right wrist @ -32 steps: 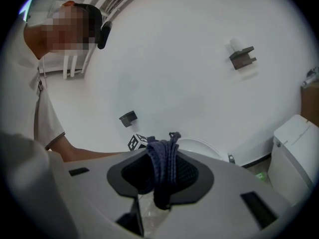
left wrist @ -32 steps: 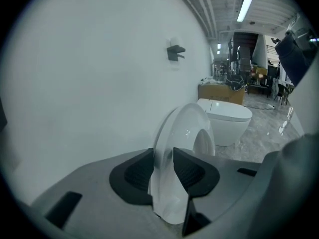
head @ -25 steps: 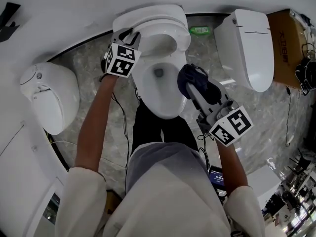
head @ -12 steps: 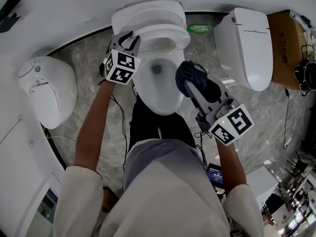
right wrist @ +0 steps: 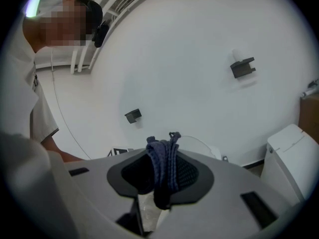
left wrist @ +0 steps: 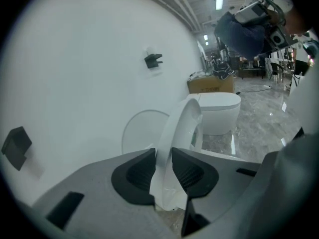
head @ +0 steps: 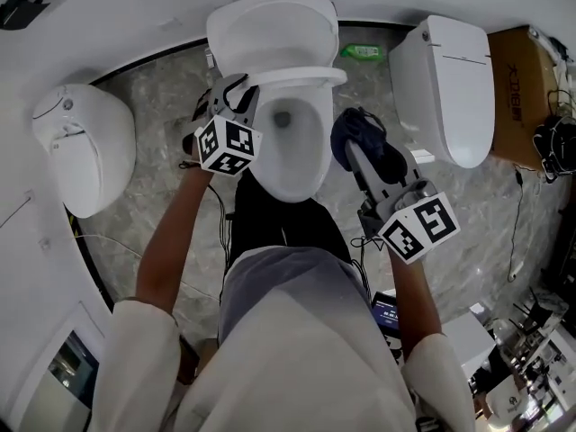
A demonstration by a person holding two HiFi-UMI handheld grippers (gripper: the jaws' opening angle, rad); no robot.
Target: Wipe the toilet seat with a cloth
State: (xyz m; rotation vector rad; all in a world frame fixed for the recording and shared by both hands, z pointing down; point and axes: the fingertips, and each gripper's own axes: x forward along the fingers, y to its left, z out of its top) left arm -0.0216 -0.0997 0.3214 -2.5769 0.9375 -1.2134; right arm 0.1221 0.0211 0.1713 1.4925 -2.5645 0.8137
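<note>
A white toilet bowl [head: 292, 147] stands in the middle of the head view, its lid [head: 270, 27] leaning back against the wall. The toilet seat [head: 310, 76] is tilted up and shows almost edge-on. My left gripper [head: 236, 88] is shut on the seat's left rim. In the left gripper view the seat [left wrist: 183, 128] stands upright between the pads of that gripper [left wrist: 162, 169]. My right gripper [head: 360, 144] hovers beside the bowl's right rim, shut on a bunched dark blue cloth [head: 358, 131]. That cloth [right wrist: 162, 166] fills the jaws in the right gripper view.
Another white toilet [head: 83, 147] stands at the left and a closed one [head: 447, 84] at the right. A cardboard box [head: 517, 79] sits at the far right. A green item [head: 364, 54] lies by the wall. Cables trail over the marble floor [head: 171, 124].
The seat has swung further up from the bowl in my left gripper, which has drawn slightly nearer. The right gripper and its cloth have hardly moved.
</note>
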